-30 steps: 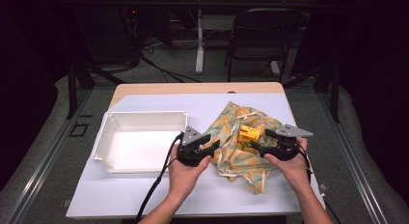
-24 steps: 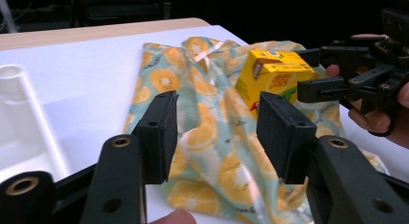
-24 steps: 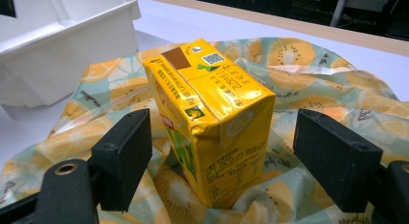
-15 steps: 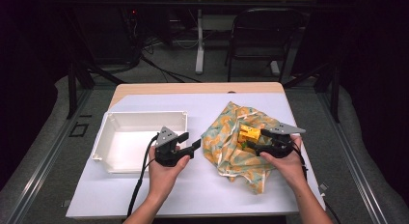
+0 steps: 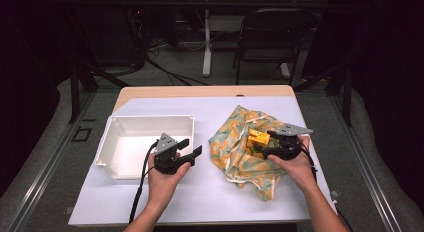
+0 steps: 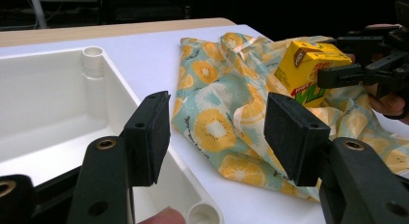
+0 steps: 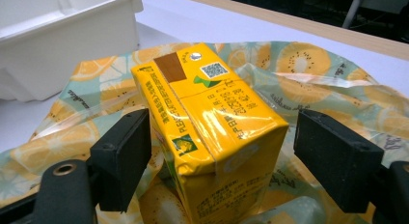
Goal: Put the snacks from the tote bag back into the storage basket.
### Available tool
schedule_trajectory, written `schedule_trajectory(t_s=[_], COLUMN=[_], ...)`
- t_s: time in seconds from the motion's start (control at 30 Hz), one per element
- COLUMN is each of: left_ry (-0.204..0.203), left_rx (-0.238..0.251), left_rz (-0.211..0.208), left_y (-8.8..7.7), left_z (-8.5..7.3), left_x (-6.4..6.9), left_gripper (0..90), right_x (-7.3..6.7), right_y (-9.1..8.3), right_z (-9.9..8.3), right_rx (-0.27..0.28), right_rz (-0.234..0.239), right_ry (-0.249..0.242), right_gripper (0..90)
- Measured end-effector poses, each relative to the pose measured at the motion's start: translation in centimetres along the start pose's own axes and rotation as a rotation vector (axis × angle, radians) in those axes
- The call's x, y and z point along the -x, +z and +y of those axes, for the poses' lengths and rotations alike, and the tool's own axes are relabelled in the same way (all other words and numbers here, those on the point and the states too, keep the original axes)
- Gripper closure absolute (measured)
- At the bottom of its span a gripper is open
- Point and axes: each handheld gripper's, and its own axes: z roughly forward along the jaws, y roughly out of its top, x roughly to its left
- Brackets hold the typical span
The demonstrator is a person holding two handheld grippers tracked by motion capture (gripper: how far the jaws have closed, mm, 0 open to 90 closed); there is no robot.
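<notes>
A white tabletop [image 5: 210, 192] is seen from the high view, with a white plastic tray [image 5: 131, 142] lying on its left part and a fruit-printed bag [image 5: 235, 152] spread on its right part. The left gripper [image 5: 192, 148] is held over the tray's near right corner, pointed toward the bag; its jaws are spread with nothing between them, as is confirmed in the left gripper view, where the tray wall [image 6: 178, 185] and the bag are seen past the pads.

A yellow drink carton [image 5: 258, 140] is found on top of the bag (its printed wrapper is glossy and catches the light). The right gripper [image 5: 261, 144] is held at the carton, and in the right gripper view the carton [image 7: 207, 137] is seen between the two jaws. The left pad [image 7: 126, 156] is just beside the carton's side, while a clear gap is left at the right pad [image 7: 337, 159], so the jaws are spread around the carton and it is not pinched.
</notes>
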Motion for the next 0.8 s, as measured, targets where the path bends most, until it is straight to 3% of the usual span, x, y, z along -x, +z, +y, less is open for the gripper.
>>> schedule_trajectory(t_s=[0.8], left_ry=[0.015], left_rx=[-0.003], left_rz=[-0.005], left_y=[0.1], left_z=[-0.5], left_x=[0.1], left_gripper=[43.0], right_x=[0.3], right_y=[1.5], right_z=[-0.3], right_rx=[0.012], right_rz=[0.061], right_ry=[-0.019], right_gripper=[21.3])
